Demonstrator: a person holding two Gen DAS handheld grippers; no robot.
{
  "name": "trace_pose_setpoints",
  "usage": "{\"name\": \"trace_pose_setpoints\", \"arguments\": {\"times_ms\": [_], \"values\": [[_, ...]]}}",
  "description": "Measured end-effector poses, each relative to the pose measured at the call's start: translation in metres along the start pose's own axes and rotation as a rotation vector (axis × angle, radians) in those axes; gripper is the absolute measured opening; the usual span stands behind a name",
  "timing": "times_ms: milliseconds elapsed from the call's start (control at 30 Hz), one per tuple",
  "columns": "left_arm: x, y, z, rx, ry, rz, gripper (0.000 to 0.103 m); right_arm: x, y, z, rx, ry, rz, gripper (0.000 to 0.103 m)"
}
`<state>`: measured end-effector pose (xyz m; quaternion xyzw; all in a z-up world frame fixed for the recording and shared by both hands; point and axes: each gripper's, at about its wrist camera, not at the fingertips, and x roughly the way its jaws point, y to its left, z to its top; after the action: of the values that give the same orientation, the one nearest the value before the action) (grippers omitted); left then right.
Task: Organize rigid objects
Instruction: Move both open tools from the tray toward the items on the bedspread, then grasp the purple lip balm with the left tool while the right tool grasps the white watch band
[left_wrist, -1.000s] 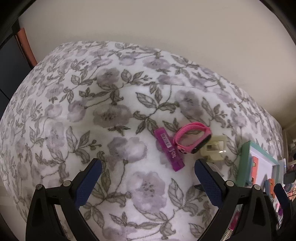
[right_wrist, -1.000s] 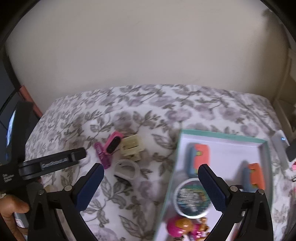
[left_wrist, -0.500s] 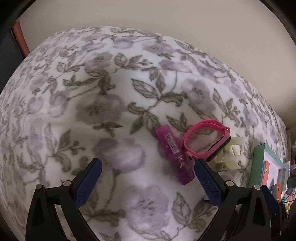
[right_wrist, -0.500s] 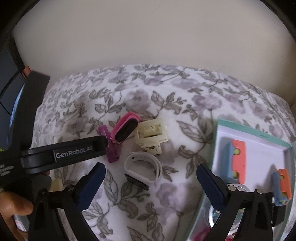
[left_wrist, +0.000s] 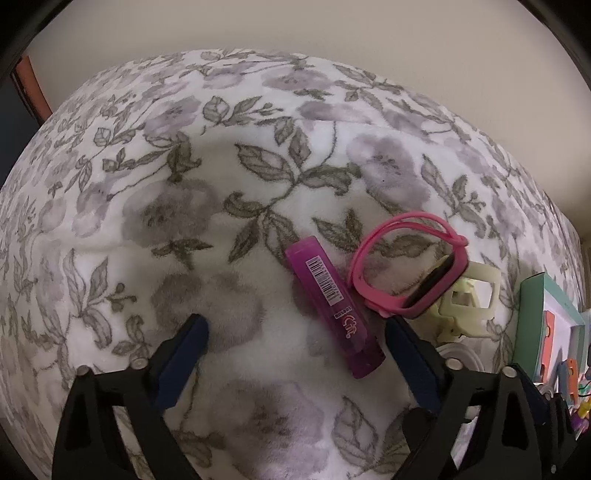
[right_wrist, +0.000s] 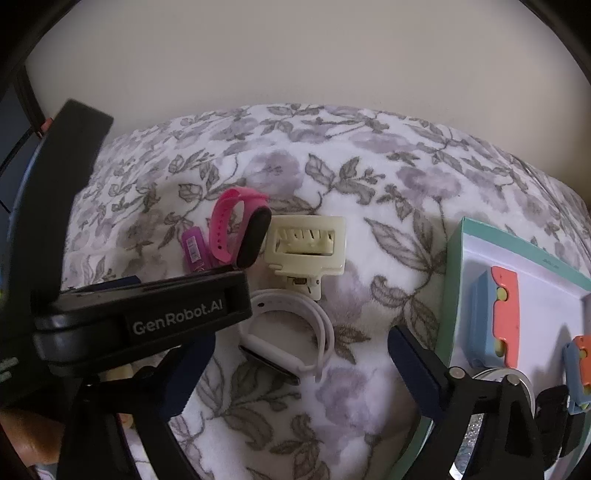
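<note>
A purple tube (left_wrist: 334, 306) lies on the floral blanket, with a pink watch band (left_wrist: 406, 273) just right of it and a cream hair clip (left_wrist: 469, 299) beyond. My left gripper (left_wrist: 295, 336) is open and low over the blanket, its right finger beside the tube's near end. In the right wrist view the purple tube (right_wrist: 194, 249), pink band (right_wrist: 238, 230), cream clip (right_wrist: 308, 245) and a white watch band (right_wrist: 291, 339) lie close together. My right gripper (right_wrist: 301, 354) is open around the white band. The left gripper's body (right_wrist: 147, 314) hides part of the tube.
A teal-rimmed white tray (right_wrist: 452, 288) stands at the right, holding blue-and-orange blocks (right_wrist: 495, 314) and a round tin (right_wrist: 495, 376). The tray's edge (left_wrist: 532, 317) shows in the left wrist view. A cream wall runs behind the bed.
Both grippers have moved forward and down toward the cluster. The left one now has the purple tube near its right finger; the right one has closed in on the white band.
</note>
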<state>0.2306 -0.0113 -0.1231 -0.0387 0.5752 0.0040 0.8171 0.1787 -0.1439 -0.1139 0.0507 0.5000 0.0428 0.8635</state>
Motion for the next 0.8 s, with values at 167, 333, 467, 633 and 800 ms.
{"name": "trace_pose_setpoints", "arguments": {"times_ms": [167,333,467,633,800], "values": [[-0.004,-0.007,-0.001,0.026,-0.003,-0.005,0.08,0.005,-0.001,-0.003,0.009,0.005,-0.009,0.08],[-0.008,-0.009,0.003,0.026,-0.009,-0.026,0.059,0.004,-0.002,-0.004,0.027,0.004,0.014,0.069],[-0.007,0.002,0.006,0.007,-0.014,0.025,0.024,0.002,0.001,-0.004,0.022,0.001,0.028,0.059],[-0.008,0.014,0.008,-0.03,-0.004,-0.017,0.021,0.003,0.002,-0.004,0.02,0.007,0.037,0.055],[-0.008,0.009,0.009,-0.032,-0.002,-0.014,0.021,0.002,0.001,-0.004,0.026,0.011,0.044,0.055]]}}
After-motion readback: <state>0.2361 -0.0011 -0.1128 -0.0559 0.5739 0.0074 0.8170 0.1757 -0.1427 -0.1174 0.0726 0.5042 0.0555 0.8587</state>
